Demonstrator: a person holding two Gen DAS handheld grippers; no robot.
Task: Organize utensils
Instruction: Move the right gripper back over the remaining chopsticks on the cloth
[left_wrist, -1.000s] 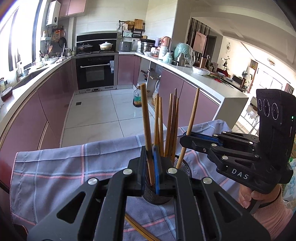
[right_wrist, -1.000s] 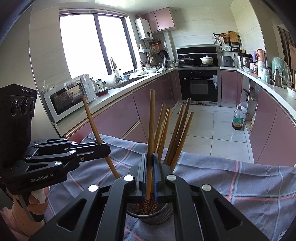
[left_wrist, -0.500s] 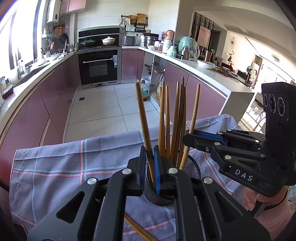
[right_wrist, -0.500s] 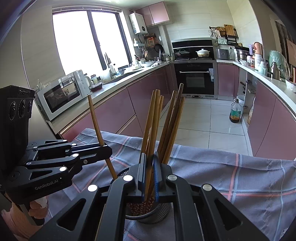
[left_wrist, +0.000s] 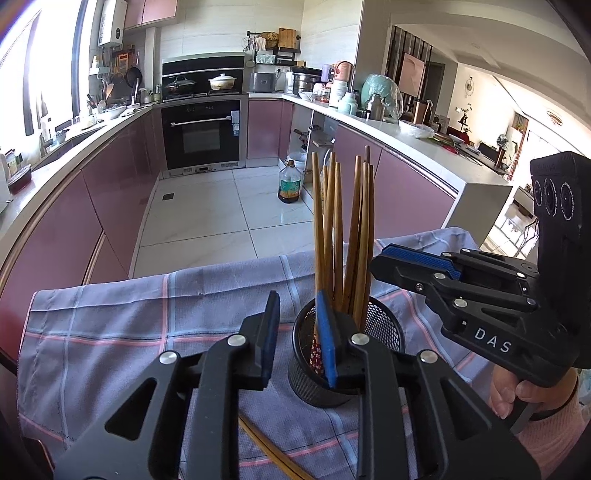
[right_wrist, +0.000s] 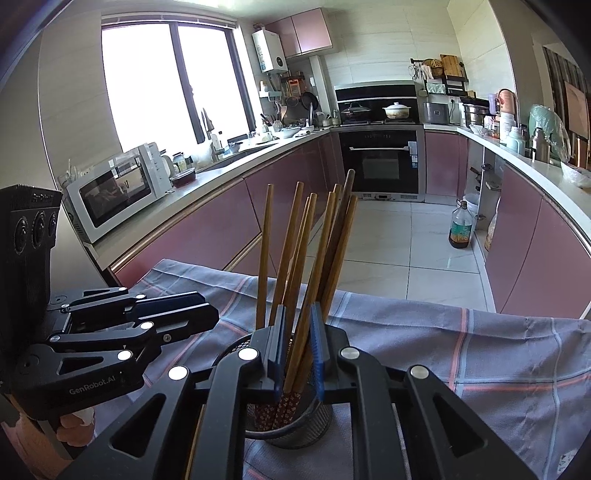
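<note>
Both my grippers, left (left_wrist: 297, 332) and right (right_wrist: 298, 345), gape empty around chopsticks (right_wrist: 295, 258) standing in the mesh holder (left_wrist: 380, 332)

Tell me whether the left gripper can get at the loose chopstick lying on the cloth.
Probably yes. The left gripper has open, empty jaws, and the loose chopstick lies on the cloth right beneath it, in front of the mesh holder. It would need to tip downward first.

Sunlit kitchen: pink cabinets (left_wrist: 118, 192), white tiled floor (left_wrist: 221, 214), black oven (right_wrist: 380, 162), large window (right_wrist: 166, 85)
</note>
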